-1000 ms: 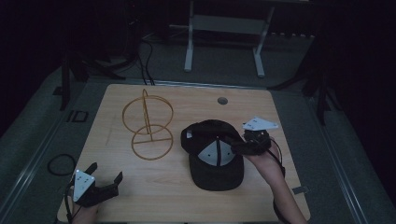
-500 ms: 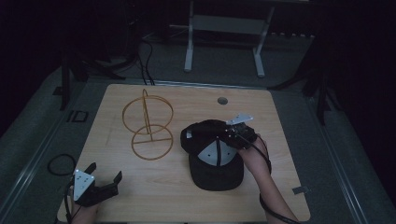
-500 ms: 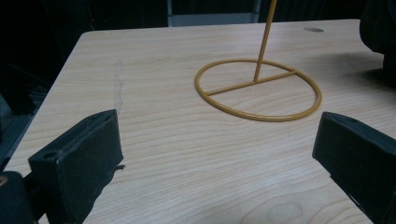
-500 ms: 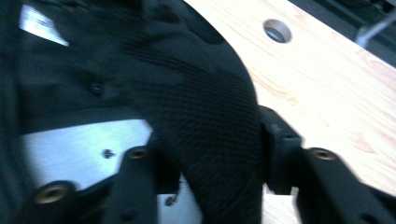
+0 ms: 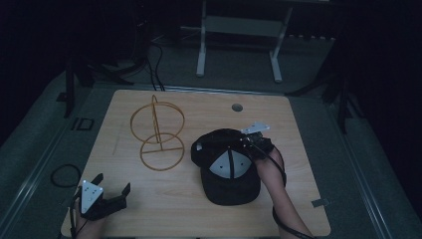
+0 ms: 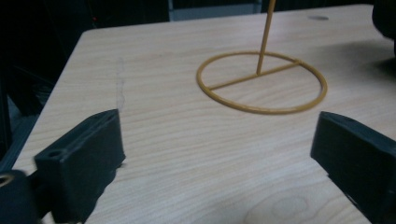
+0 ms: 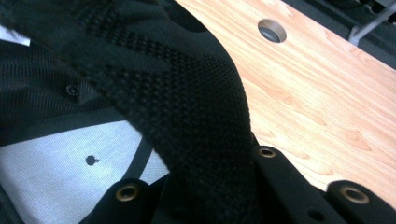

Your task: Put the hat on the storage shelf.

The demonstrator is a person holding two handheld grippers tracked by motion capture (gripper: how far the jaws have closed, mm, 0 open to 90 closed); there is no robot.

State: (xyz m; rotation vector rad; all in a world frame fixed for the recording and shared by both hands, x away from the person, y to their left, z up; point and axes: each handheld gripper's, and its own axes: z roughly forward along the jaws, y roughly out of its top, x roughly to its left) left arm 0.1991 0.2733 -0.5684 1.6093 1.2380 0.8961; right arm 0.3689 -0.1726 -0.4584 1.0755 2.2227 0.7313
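Note:
A black cap [image 5: 229,169] with grey-white inner panels lies on the wooden table [image 5: 303,124], right of the middle. My right gripper [image 5: 251,142] sits at the cap's far right rim. In the right gripper view the black mesh band of the cap [image 7: 187,102] runs between the jaws of my right gripper [image 7: 201,186], which is shut on it. A gold wire stand [image 5: 158,132] with a ring base [image 6: 261,81] rises left of the cap. My left gripper [image 5: 112,182] rests at the table's near left corner, open and holding nothing [image 6: 219,154].
A round cable hole [image 5: 237,107] lies in the table behind the cap, also in the right gripper view [image 7: 272,30]. A cable loop [image 5: 64,175] lies on the floor off the left edge. White desk legs [image 5: 201,45] stand beyond the table.
My right gripper moved left and slightly away from the person, onto the cap's far right rim, and closed on it. The left gripper stayed put.

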